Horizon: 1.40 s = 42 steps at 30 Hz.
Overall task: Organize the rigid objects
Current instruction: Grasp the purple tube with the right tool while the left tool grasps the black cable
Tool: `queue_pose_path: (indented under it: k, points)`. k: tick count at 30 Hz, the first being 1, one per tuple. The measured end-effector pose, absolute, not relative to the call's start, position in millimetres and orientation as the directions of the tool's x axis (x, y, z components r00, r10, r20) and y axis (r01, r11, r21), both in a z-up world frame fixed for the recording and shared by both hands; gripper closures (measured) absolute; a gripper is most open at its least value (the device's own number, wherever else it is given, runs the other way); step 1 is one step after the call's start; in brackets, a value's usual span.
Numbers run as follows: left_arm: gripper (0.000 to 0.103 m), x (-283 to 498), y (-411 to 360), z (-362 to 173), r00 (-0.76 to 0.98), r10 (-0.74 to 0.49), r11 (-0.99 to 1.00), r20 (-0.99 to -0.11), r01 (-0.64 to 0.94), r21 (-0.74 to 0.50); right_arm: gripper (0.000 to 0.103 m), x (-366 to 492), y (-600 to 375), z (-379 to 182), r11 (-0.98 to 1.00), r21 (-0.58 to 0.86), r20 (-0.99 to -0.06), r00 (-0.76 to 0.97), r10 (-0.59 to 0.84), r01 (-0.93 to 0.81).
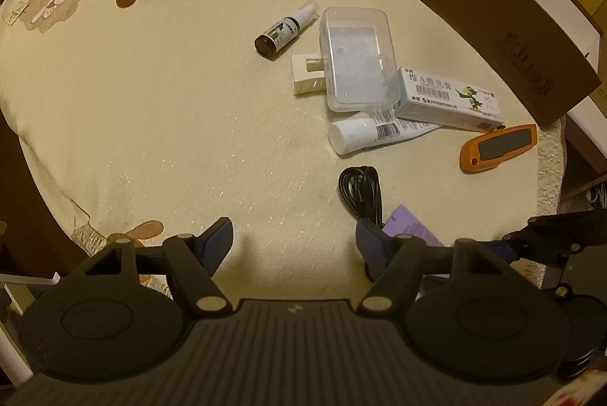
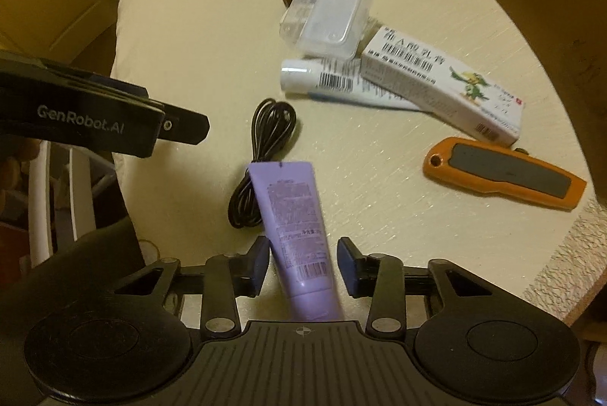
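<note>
Lilac tube (image 2: 299,235), orange-and-grey cutter (image 2: 504,173), black cable (image 2: 265,140), cream tablecloth (image 1: 151,121)

Left hand-held gripper (image 1: 294,243) spread — right hand-held gripper (image 2: 301,264) narrowed.

The right tool (image 2: 301,265) straddled a lilac plastic tube (image 2: 296,220) lying on the cream-clothed table (image 2: 189,65), its left pad touching the tube, right pad just apart. A coiled black cable (image 2: 265,140) lay beside it.

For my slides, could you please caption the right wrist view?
Right gripper straddling a purple tube beside a coiled black cable.
</note>
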<state>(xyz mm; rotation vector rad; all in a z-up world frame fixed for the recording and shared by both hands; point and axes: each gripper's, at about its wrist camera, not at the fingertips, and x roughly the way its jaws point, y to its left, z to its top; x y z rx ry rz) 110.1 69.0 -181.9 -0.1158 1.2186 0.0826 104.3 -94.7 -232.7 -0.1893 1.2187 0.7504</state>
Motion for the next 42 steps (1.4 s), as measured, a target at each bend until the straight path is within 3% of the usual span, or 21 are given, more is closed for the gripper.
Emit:
queue_pose_path:
  k: [8, 16, 22, 27, 32, 42]
  points:
    - [0.036, 113.2, 61.9, -189.6, 0.327, -0.004, 0.993, -0.945, -0.108, -0.041, 0.073, 104.5, -101.8, -239.9, 0.76, 0.2, -0.903, 0.185, 0.388, -0.618]
    - [0.038, 121.3, 45.7, -199.2, 0.326, -0.023, 0.997, -0.945, -0.062, -0.045, 0.074, 113.0, -137.0, -224.3, 0.837, 0.213, -0.881, 0.271, 0.388, -0.504]
    - [0.047, 129.0, 31.7, -211.9, 0.336, -0.054, 0.998, -0.94, -0.019, -0.064, 0.074, 123.3, -155.5, -210.5, 0.877, 0.223, -0.871, 0.318, 0.376, -0.427]
    - [0.067, 137.3, 23.3, -226.0, 0.323, -0.04, 0.999, -0.946, 0.003, -0.041, 0.074, 129.6, -167.8, -203.4, 0.894, 0.232, -0.867, 0.336, 0.369, -0.383]
    - [0.079, 138.6, 18.6, -230.8, 0.335, -0.032, 0.999, -0.942, 0.02, -0.027, 0.074, 133.5, -173.7, -199.0, 0.901, 0.237, -0.863, 0.348, 0.367, -0.362]
    - [0.085, 137.5, 9.9, -214.9, 0.362, -0.024, 0.998, -0.932, 0.065, 0.0, 0.074, 142.7, -179.0, -185.7, 0.904, 0.255, -0.841, 0.381, 0.383, -0.344]
